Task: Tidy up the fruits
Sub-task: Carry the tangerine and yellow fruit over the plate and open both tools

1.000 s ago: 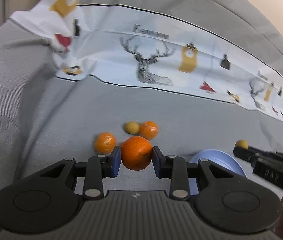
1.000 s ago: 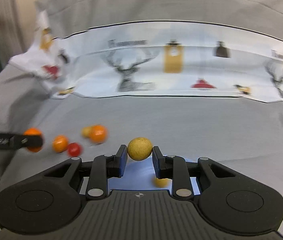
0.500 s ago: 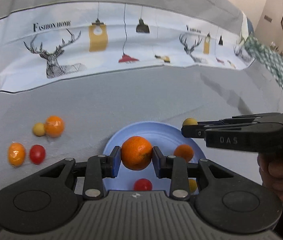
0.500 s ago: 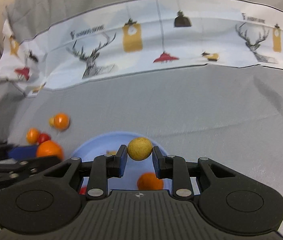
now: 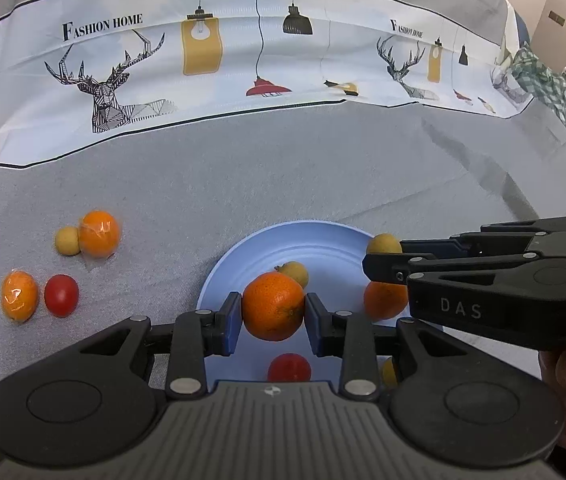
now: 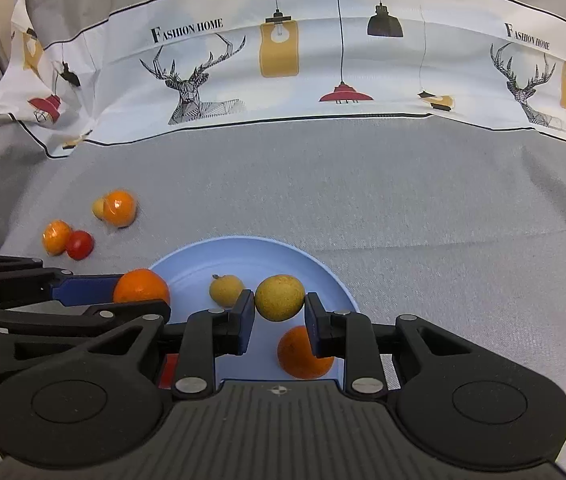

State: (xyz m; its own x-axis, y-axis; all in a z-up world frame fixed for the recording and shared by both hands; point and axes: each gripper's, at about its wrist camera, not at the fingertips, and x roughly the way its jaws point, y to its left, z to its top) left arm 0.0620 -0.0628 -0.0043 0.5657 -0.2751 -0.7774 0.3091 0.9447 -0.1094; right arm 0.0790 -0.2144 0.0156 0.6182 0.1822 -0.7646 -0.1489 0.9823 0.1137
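My left gripper point(image 5: 273, 325) is shut on an orange point(image 5: 273, 306) and holds it over the near left part of the blue plate point(image 5: 311, 242). My right gripper point(image 6: 279, 318) is shut on a small yellow fruit point(image 6: 279, 298) above the same plate point(image 6: 243, 250). The plate holds an orange point(image 6: 303, 354), a yellow fruit point(image 6: 225, 290), a red tomato point(image 5: 289, 367) and another yellow fruit partly hidden behind my left gripper. The right gripper also shows in the left wrist view point(image 5: 381, 256), the left gripper in the right wrist view point(image 6: 139, 294).
On the grey cloth left of the plate lie a wrapped orange point(image 5: 99, 234) touching a small yellow fruit point(image 5: 67, 241), and another wrapped orange point(image 5: 19, 296) beside a red tomato point(image 5: 61, 295). A printed white cloth point(image 5: 243, 60) rises along the back.
Both grippers have swung in over the blue plate with their fruits still held. The plate and the fruit in it have come into fuller view.
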